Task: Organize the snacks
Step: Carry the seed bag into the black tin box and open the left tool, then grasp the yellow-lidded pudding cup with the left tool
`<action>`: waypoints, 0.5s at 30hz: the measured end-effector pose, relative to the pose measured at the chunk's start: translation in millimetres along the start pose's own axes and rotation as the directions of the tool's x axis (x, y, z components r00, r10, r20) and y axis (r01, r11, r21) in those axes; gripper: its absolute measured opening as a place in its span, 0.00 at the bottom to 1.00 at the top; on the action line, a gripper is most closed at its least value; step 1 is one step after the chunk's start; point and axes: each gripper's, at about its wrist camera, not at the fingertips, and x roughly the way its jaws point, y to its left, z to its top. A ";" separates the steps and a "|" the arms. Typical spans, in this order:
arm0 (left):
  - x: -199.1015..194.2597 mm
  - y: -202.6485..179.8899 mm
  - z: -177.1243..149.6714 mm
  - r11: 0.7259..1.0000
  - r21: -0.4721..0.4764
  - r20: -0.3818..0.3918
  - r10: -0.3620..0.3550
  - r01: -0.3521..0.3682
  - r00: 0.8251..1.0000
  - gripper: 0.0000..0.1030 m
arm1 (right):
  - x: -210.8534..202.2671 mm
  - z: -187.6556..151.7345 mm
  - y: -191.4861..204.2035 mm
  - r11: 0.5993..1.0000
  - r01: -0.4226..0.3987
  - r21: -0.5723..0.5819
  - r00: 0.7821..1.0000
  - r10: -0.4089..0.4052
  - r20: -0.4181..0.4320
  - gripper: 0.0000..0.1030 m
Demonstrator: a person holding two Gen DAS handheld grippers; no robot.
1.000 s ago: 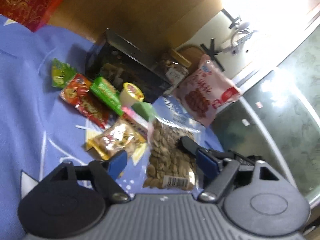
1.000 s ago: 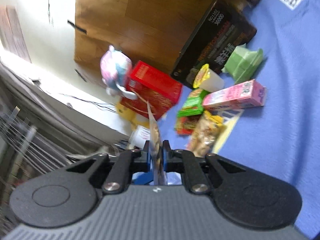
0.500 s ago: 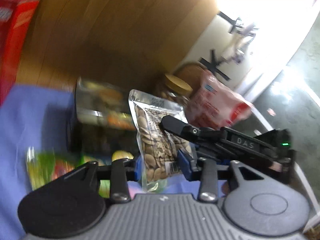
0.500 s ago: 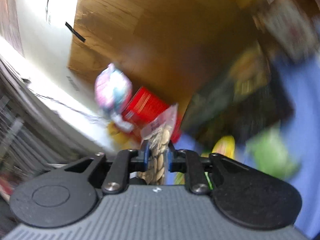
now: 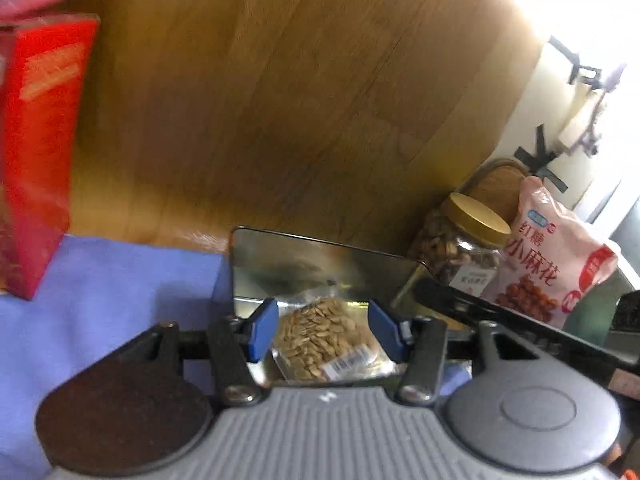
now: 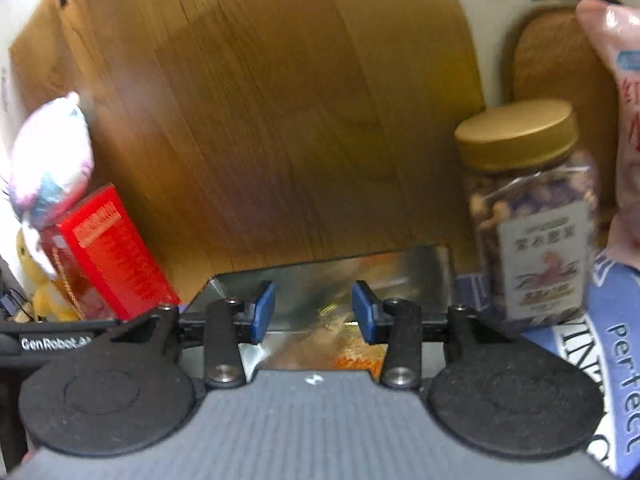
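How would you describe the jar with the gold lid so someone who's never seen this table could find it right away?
Start at the open shiny metal tin on the blue cloth in front of the wood panel. Just to its right stands the jar, upright, with a pink snack bag on its far side. It is the only clear container with a gold screw lid, full of brown nuts and bearing a pale label.

- My left gripper has blue pads on black arms.
- Clear seed packet, tan seeds, in the shiny silver tin.
- Gold-lidded jar.
- Red box.
- Pink bag.
- Blue cloth.
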 end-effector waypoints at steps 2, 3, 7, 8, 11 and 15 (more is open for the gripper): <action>-13.0 -0.4 -9.5 0.999 0.033 0.016 0.001 -0.001 1.000 0.49 | -18.7 -7.0 -7.8 1.000 -0.024 0.006 0.999 0.024 0.024 0.46; -18.4 -0.6 -13.9 0.999 0.040 0.015 -0.003 0.002 1.000 0.49 | -26.2 -11.3 -12.2 0.999 -0.037 0.013 0.999 0.037 0.026 0.46; -39.3 -8.5 -30.8 0.997 0.071 -0.001 -0.033 0.033 0.999 0.50 | -61.7 -42.2 -29.3 0.992 -0.119 0.048 0.992 0.117 0.049 0.47; -41.7 -10.6 -33.4 0.996 0.075 -0.013 -0.053 0.054 0.999 0.50 | -68.5 -47.8 -22.2 0.992 -0.119 0.032 0.992 0.118 0.049 0.50; -42.2 -29.2 -47.0 0.987 0.143 -0.033 -0.067 0.072 0.997 0.51 | -87.8 -67.9 -18.0 0.991 -0.133 -0.026 0.990 0.134 0.032 0.50; -34.0 -51.8 -62.9 0.964 0.262 -0.067 -0.036 0.052 0.997 0.54 | -90.9 -86.7 10.4 0.979 -0.075 -0.191 0.997 0.078 0.008 0.50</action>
